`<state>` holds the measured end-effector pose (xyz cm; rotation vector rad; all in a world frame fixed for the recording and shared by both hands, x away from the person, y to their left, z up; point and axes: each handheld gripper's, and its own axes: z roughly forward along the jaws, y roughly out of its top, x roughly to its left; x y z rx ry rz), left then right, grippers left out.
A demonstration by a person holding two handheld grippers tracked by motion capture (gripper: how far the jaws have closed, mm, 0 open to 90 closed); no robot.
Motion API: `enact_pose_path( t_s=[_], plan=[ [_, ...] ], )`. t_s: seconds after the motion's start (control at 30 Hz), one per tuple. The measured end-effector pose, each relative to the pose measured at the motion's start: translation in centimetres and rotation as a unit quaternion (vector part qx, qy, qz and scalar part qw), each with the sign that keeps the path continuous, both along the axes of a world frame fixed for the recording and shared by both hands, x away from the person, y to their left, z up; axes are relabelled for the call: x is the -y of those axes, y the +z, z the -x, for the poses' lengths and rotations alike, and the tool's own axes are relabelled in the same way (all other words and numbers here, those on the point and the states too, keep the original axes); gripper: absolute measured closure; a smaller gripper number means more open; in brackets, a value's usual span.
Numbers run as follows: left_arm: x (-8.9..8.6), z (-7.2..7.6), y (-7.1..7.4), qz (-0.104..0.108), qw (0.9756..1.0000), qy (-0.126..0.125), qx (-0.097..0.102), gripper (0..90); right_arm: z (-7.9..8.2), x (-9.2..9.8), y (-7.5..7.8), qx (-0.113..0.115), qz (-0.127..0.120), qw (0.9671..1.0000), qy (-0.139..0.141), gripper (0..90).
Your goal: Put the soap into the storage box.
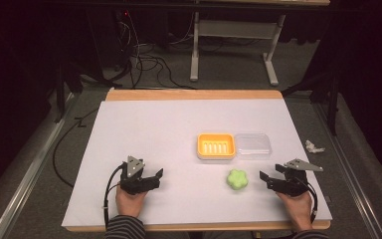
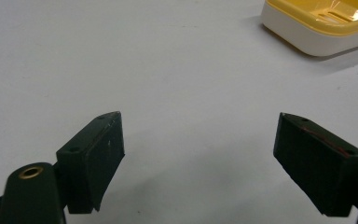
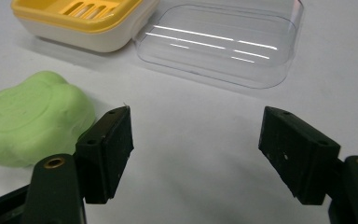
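Black tongs sit low at the near edge of the white tabletop (image 1: 129,129): the left tongs (image 1: 158,175) and the right tongs (image 1: 264,177) both gape wide with nothing between their jaws. A green flower-shaped soap (image 1: 237,179) lies on the tabletop between them, just beside the right tongs and untouched. Farther back stands a yellow soap dish (image 1: 216,146), its clear lid (image 1: 252,145) lying open to its right.

Yellow soap dish (image 2: 321,25) cut off at the left gripper view's upper right edge
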<state>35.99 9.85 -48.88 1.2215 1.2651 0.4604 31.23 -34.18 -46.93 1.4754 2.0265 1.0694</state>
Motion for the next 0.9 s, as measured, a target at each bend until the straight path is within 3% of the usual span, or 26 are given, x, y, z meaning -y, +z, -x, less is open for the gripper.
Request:
enact_pose_path(
  t_s=[0.2, 0.4, 0.53, 0.9],
  plan=[
    [0.0, 0.0, 0.0, -0.001, 1.0000, -0.001, 0.000, 16.6, 0.5, -0.5, 0.7, 0.003, 0.002, 0.9999, 0.013, 26.8],
    [0.0, 0.0, 0.0, -0.001, 1.0000, 0.000, -0.001, 16.7, 1.2, -1.6, 1.6, 0.027, 0.002, 0.9992, 0.028, 27.2],
    [0.0, 0.0, 0.0, -0.001, 1.0000, 0.000, 0.000, 16.7, 1.5, -2.3, 2.1, 0.021, -0.011, 0.9983, 0.052, 27.5],
    [0.0, 0.0, 0.0, -0.001, 1.0000, 0.000, 0.000, 16.7, 1.7, -4.1, 2.7, 0.022, -0.005, 0.9957, 0.089, 27.2]
  ],
)
